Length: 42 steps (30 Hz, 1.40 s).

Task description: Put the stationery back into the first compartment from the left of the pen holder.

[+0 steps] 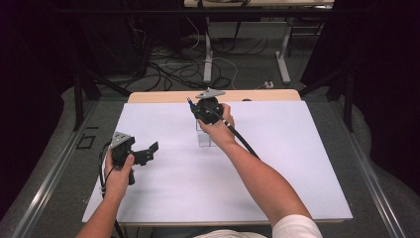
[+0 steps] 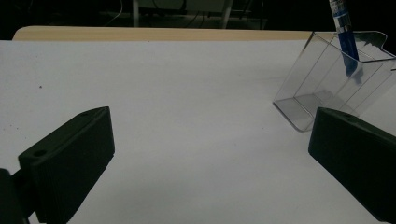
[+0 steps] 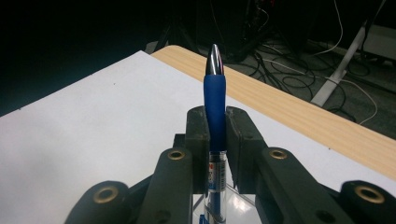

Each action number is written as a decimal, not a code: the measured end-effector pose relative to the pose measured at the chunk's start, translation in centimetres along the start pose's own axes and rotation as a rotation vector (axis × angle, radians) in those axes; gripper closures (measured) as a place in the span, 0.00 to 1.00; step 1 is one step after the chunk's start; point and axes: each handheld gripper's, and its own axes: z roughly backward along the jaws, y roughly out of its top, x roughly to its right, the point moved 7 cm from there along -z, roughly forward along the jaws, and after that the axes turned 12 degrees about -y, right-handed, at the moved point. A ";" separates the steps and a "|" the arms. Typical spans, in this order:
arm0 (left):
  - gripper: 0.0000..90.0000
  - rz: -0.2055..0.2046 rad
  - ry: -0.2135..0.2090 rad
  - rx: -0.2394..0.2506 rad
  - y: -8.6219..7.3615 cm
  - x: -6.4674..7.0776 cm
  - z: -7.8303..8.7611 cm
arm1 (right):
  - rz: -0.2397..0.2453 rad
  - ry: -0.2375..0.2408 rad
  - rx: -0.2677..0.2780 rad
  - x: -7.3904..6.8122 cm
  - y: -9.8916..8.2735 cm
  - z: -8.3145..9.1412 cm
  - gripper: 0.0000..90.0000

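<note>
A blue pen (image 3: 215,95) with a silver tip stands between the jaws of my right gripper (image 3: 215,116), which is shut on its barrel. In the high view that gripper (image 1: 197,111) hovers near the far middle of the white sheet, directly over a clear plastic holder (image 1: 204,139). The left gripper view shows the pen (image 2: 344,39) slanting down, its lower end inside the tilted clear holder (image 2: 322,88). My left gripper (image 1: 148,152) rests at the sheet's left side, open, with nothing between its jaws (image 2: 210,135).
A white sheet (image 1: 277,163) covers most of the wooden table (image 1: 257,95), whose bare strip shows along the far edge. Beyond the table lie floor cables (image 1: 168,69) and desk legs (image 1: 283,54).
</note>
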 end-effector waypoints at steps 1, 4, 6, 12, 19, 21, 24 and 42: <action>0.00 0.000 0.000 0.000 0.0 0.0 0.0 | -0.007 0.002 0.008 0.1 -0.1 0.0 0.88; 0.00 -0.001 0.001 -0.001 0.0 0.0 0.0 | -0.018 0.005 -0.015 0.3 -0.4 0.3 0.88; 0.00 -0.001 0.002 -0.001 0.0 0.0 0.0 | -0.008 -0.002 -0.013 0.5 -0.5 0.5 0.79; 0.00 0.000 0.003 -0.002 0.0 0.0 0.0 | -0.022 0.017 0.017 1.3 -0.4 2.0 0.58; 0.00 -0.004 0.006 -0.001 0.0 0.0 -0.1 | -0.015 0.044 0.035 2.2 -0.7 4.0 0.43; 0.00 -0.004 0.006 -0.002 0.0 0.0 -0.1 | -0.017 0.052 0.043 2.3 -1.0 4.6 0.40; 0.00 -0.009 0.007 -0.007 -0.1 0.0 0.0 | -0.005 0.053 0.052 2.8 -1.3 5.7 0.36; 0.00 -0.007 0.011 -0.005 -0.1 0.1 -0.1 | -0.048 -0.017 -0.032 7.0 -7.0 10.8 0.08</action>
